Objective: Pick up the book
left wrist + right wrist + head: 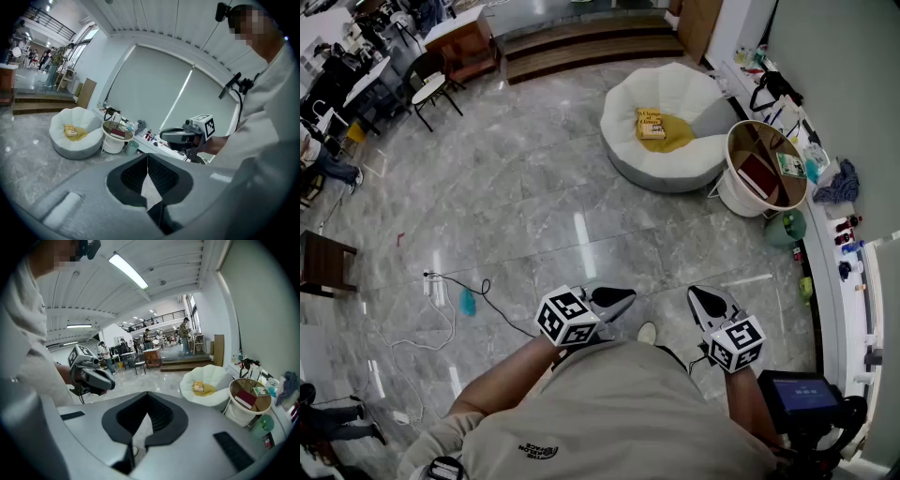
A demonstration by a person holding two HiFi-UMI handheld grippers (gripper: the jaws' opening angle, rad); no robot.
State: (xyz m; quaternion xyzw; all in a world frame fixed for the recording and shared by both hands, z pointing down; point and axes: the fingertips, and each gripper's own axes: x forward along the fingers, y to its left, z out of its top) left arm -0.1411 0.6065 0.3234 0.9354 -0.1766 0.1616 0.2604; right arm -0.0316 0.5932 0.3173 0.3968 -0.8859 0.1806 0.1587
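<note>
A yellow book (651, 123) lies on a yellow cushion in a white round beanbag chair (628, 98) across the floor; it also shows as the yellow book (70, 131) in the left gripper view and the yellow book (198, 386) in the right gripper view. A red book (757, 174) rests inside a round white basket (733, 199) beside the chair. My left gripper (617, 299) and right gripper (707, 302) are held close to my body, far from the chair. Both are shut with nothing between the jaws, as the left gripper (147, 161) and right gripper (147, 408) show in their own views.
A white power strip with cable (436, 286) and a small teal item (467, 301) lie on the grey marble floor at left. A dark wooden stool (323, 262) stands at the far left. Wooden steps (591, 42) run along the back. A cluttered ledge (839, 234) lines the right wall, with a green bucket (785, 228) below it.
</note>
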